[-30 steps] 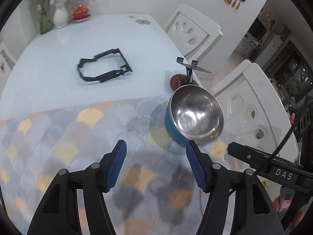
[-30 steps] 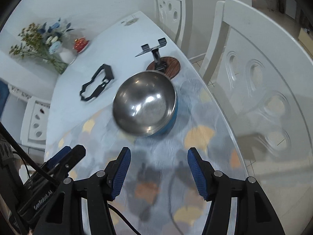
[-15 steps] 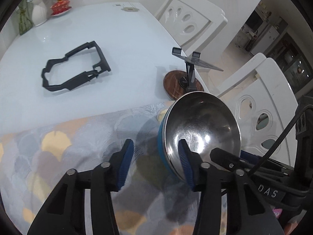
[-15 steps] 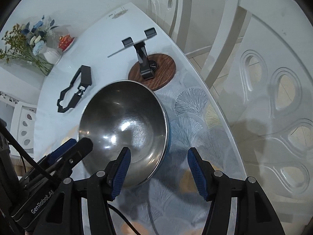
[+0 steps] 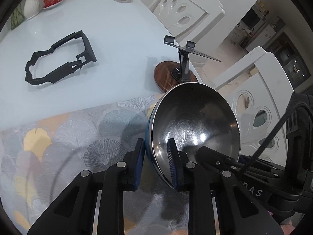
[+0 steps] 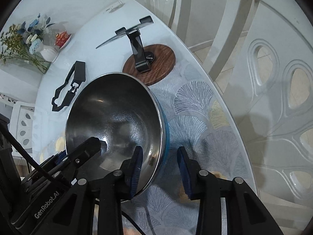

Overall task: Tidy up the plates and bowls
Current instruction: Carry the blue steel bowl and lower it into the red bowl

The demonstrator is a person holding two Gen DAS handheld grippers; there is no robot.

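Steel bowl [image 5: 195, 125], blue on the outside, sits on the patterned mat [image 5: 68, 137] near the table's right edge, and from the left wrist view the left gripper [image 5: 154, 164] has just been closing on it: one pad outside the wall, one inside, jaws nearly together and clamped on the near rim. The right gripper [image 5: 219, 156] pokes in from the right, its state unreadable here. No plates or second bowl in sight, so the sorting looks barely begun, with this lift the first step.

Over to the right wrist view: the right gripper [image 6: 159, 168] straddles the bowl's [image 6: 115, 121] other rim, jaws just been closing, yet the outer pad stands clear of the blue wall, so no grip there. This view alone shows that gap, plus the flowers [image 6: 25, 39]; the other alone shows the left pinch.
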